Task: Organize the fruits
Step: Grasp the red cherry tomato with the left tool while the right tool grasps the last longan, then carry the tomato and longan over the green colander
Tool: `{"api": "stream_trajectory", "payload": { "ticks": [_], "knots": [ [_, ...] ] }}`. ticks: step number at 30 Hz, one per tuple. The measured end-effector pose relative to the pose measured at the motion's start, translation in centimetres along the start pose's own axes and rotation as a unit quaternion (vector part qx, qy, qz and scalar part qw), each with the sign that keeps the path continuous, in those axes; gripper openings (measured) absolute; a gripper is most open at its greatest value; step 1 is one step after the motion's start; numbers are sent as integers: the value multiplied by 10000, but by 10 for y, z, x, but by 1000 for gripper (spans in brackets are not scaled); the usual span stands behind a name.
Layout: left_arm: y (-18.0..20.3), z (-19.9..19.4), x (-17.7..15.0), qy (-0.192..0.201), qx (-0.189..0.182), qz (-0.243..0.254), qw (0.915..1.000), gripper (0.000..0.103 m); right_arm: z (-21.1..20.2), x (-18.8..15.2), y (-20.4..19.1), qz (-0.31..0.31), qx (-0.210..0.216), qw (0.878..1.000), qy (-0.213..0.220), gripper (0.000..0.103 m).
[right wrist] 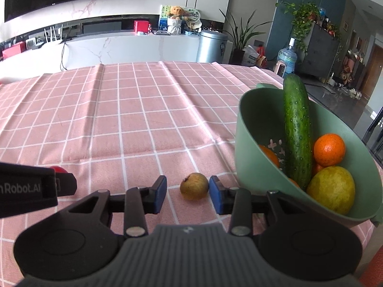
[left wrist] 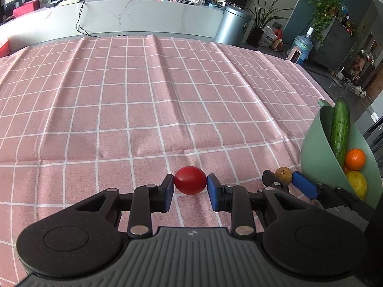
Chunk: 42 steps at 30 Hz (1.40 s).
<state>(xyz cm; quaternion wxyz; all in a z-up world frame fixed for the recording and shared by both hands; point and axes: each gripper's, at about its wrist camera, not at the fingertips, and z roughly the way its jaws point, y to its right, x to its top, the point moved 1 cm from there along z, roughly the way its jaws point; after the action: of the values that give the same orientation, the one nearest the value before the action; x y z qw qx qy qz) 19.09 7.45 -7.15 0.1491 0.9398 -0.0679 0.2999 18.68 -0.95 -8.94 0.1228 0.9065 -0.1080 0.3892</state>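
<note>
Left claw brackets the red tomato, pads touching it on the table. Right claw is released around a small brownish fruit, just left of the green bowl holding cucumber and oranges.

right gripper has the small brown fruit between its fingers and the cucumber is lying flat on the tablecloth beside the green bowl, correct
Not quite. The cucumber is not on the tablecloth: it stands propped inside the green bowl, leaning on the rim, as the right wrist view shows. The rest holds: the small brown fruit sits between the fingers of the right gripper, beside the bowl.
</note>
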Motion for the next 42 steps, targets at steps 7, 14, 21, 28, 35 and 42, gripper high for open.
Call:
{"api": "stream_trajectory", "payload": {
  "ticks": [7, 14, 21, 28, 35, 42],
  "knots": [
    [0, -1, 1, 0, -14, 31, 10000, 33, 0, -2, 6, 58, 40, 9998, -171, 22],
    [3, -8, 4, 34, 71, -32, 10000, 33, -20, -2, 11, 5, 633, 9978, -182, 22],
    [21, -24, 7, 243, 81, 144, 9996, 33, -54, 4, 39, 22, 1323, 9912, -51, 22],
    [41, -39, 1, 255, -113, 134, 9995, 34, -94, 6, 82, 26, 1707, 9850, 245, 22],
    [93, -54, -2, 302, -465, 527, 9971, 33, -124, -2, 129, 0, 1808, 9823, 488, 22],
    [154, -52, -6, 233, -629, 1077, 9919, 33, -130, 0, 178, 93, 1763, 9825, 595, 22]
  ]
}}
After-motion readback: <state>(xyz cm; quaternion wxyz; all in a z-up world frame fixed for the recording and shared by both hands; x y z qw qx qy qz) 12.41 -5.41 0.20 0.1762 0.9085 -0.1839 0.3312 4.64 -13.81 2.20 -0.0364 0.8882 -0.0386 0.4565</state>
